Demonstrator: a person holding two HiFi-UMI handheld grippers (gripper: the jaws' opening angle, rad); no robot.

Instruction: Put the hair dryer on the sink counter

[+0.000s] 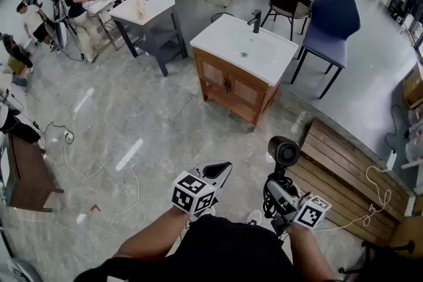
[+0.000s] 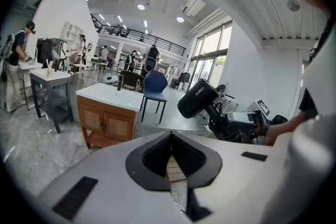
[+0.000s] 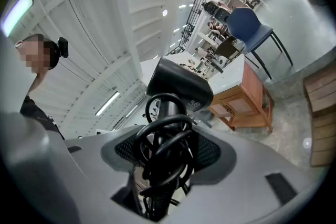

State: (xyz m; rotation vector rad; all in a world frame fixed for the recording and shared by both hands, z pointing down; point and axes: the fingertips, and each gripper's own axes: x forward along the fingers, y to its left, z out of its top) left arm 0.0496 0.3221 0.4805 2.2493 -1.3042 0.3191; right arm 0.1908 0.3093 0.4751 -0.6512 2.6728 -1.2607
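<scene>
Status: pickup was done, delivery was not.

- Right gripper (image 3: 165,157): jaws stood wide and clamped on the handle of the black hair dryer (image 3: 178,86), with its coiled cord (image 3: 157,128) bunched between the pads as well. The dryer's barrel stood above the jaws, and the gripper was held roughly level at the near right.
- Left gripper (image 2: 170,165): jaws were together with nothing between them. It sat near centre, angled down toward the floor, taking no part in the carry.
- Hair dryer (image 1: 284,154): it was in the air close to the person's body, beside a slatted wooden platform (image 1: 344,175).
- Sink counter (image 1: 221,43): a white top on a wooden cabinet, with a black faucet (image 1: 256,20) at the far edge, well apart from the dryer across open marble floor. The top appeared bare.

Judged remaining: walk to the vanity, set the dryer on the white top clear of the basin, open the jaws, and check that the cord did not drag it off.
</scene>
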